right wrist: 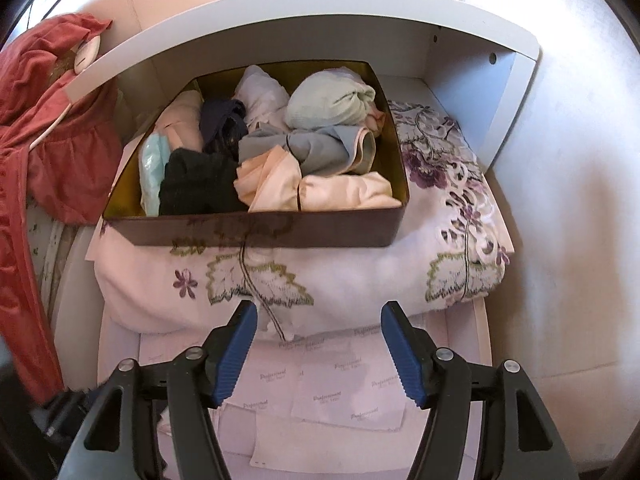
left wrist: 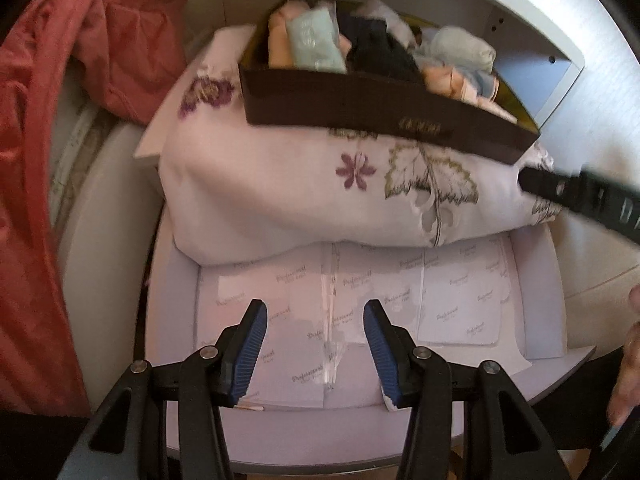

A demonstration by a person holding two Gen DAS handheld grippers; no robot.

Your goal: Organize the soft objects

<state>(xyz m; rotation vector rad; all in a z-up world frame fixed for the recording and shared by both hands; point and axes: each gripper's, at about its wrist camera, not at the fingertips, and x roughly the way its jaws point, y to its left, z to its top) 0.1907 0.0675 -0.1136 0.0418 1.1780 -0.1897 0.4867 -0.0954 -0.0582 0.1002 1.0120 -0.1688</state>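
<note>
A dark brown box (right wrist: 256,232) full of rolled soft clothes (right wrist: 328,110) sits on a folded floral pink bedding bundle (right wrist: 360,280) inside an open white drawer (right wrist: 482,320). The box (left wrist: 360,114) and bedding (left wrist: 288,200) also show in the left wrist view. My left gripper (left wrist: 316,352) is open and empty over the paper-lined drawer bottom, in front of the bedding. My right gripper (right wrist: 318,352) is open and empty, just before the bedding's front edge. Its black arm (left wrist: 580,196) crosses the right side of the left wrist view.
A red garment (right wrist: 60,152) hangs at the left beside the drawer, also in the left wrist view (left wrist: 36,160). A white shelf frame (right wrist: 280,12) arches over the box. Printed lining paper (left wrist: 360,300) covers the drawer floor. A small cotton swab (left wrist: 250,407) lies near the front.
</note>
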